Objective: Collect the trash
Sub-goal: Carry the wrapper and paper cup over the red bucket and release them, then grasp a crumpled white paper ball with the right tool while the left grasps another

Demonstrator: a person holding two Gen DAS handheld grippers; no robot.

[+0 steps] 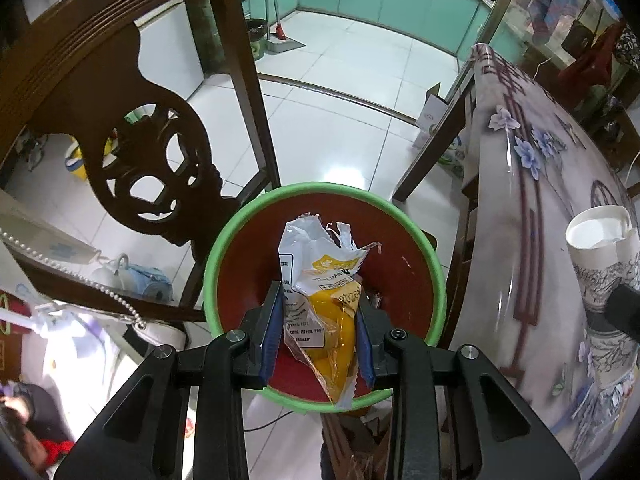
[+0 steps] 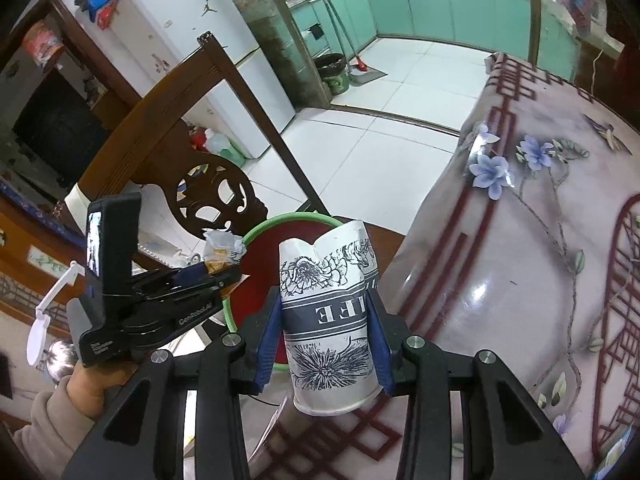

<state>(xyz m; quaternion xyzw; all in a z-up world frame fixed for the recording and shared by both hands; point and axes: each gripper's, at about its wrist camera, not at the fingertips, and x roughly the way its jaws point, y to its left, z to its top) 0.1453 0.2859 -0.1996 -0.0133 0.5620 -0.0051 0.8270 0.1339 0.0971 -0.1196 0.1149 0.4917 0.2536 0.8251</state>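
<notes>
Left gripper (image 1: 320,332), jaws clamped on a food wrapper (image 1: 320,304), holds it above the bin (image 1: 224,256) for dropping; right gripper (image 2: 326,340) grips a crushed paper cup (image 2: 328,312) beside the table (image 2: 520,240), awaiting disposal.

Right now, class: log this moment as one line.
left gripper: shut on snack wrapper, over bin | right gripper: shut on paper cup

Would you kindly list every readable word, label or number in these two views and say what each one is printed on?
"EE", upside down: the dented paper cup in the right hand-held gripper; the rest of the word is hidden.
"GenRoboLab", roughly, small: the left hand-held gripper.
Jumping-figure logo, no words: the fridge.
Print and a number on the yellow snack wrapper: too blurred to read.
</notes>
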